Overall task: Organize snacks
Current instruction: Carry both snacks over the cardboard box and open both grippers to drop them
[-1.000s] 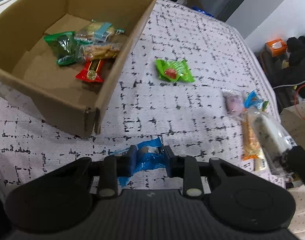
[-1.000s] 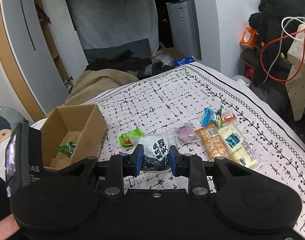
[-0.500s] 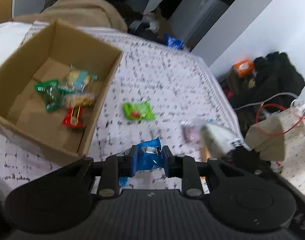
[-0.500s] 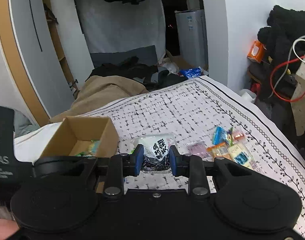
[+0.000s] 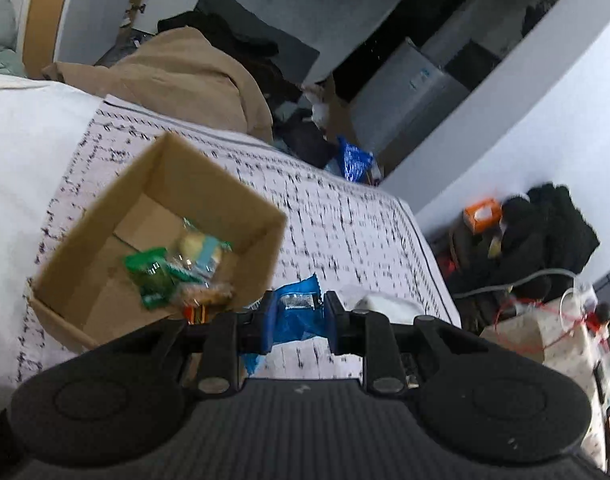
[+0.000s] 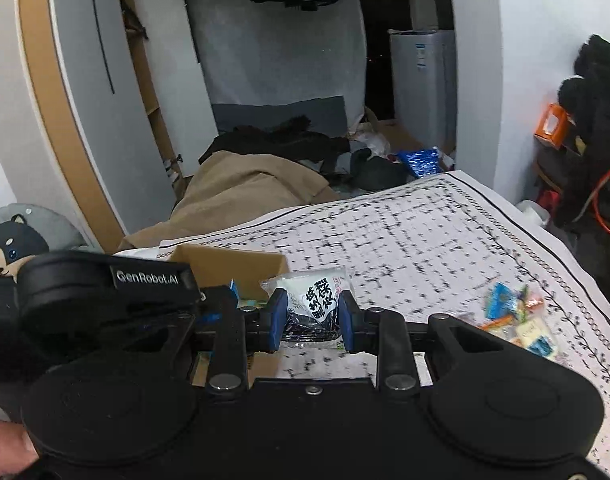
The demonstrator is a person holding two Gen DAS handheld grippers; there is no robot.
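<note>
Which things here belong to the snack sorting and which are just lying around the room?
Part of the job:
- blue snack packet held in the left gripper
- white packet held in the right gripper
- cardboard box
- loose snacks on the bedspread

Just lying about:
- tan blanket
- orange tissue box
- plush toy

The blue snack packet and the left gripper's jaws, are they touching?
Touching. In the left wrist view the blue snack packet sits pinched between both jaws of the left gripper, lifted clear above the bedsheet.
</note>
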